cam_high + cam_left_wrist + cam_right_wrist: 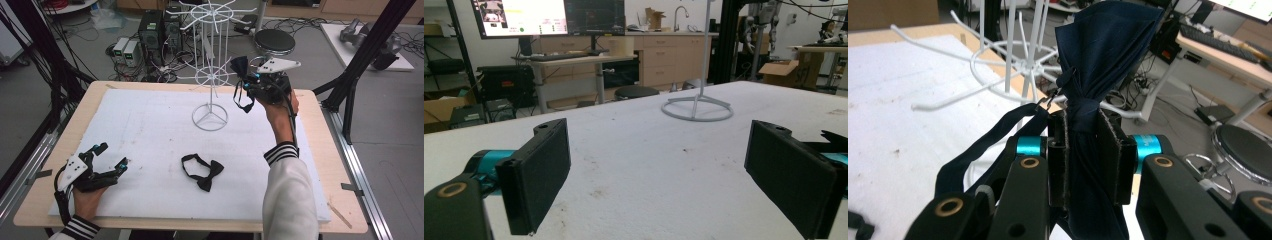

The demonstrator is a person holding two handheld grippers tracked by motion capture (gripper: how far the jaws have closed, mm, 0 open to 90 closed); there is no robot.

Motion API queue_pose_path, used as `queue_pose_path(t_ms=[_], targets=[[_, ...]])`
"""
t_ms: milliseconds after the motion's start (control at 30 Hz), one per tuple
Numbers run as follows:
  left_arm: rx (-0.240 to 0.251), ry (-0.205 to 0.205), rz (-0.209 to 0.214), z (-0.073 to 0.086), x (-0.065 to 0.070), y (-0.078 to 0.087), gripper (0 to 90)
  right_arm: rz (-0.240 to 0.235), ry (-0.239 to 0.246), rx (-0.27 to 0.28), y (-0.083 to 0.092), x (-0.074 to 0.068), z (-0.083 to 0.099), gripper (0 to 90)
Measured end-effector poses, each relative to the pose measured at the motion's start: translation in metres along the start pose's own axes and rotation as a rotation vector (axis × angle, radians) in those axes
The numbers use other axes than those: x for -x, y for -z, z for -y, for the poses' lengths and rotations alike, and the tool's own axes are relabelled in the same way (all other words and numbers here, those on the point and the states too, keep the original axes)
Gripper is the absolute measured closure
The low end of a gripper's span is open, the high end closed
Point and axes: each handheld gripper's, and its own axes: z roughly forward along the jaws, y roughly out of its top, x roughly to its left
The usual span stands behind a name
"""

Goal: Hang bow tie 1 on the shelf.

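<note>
I am holding a navy bow tie (pixel 1098 65) in my right claw (pixel 252 82), the two black pads pressing in on its knotted middle from both sides, so the claw is closed about as far as the cloth allows. One wing of the bow is fanning upward above the pads, and its strap (pixel 983 145) is hanging in a loop down the left side of the right gripper view, a small metal hook showing at its upper end. In the high view I am keeping that claw raised above the far right part of the tabletop (pixel 310 150), just beside the lower ring of arms of the white wire display rack (pixel 211 60); I cannot tell whether the cloth is touching an arm. The rack's round base (pixel 696 107) is standing on the white foam sheet (pixel 150 130) that is covering the tabletop.

A second bow tie (pixel 202 172), black, is lying flat on the foam near the middle front, well apart from both claws.

My left claw (pixel 111 159) is resting low over the front left corner of the foam, its jaws standing wide apart with nothing between them, pointing across the sheet toward the rack.
</note>
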Motion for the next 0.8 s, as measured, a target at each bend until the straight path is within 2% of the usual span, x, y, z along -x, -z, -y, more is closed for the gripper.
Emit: queue_pose_path(t_ms=[367,567,800], targets=[[0.001,0.002,0.002,0.0,0.0,0.0,11.6,0.014,-0.004,-0.005,-0.014,0.003,-0.008,75.8],[0.004,0.003,0.004,0.0,0.0,0.001,11.7,0.016,0.009,-0.004,-0.021,0.003,-0.015,75.7],[0.006,0.006,0.006,0.0,0.0,0.001,11.7,0.028,0.007,-0.019,-0.027,0.004,-0.013,75.2]])
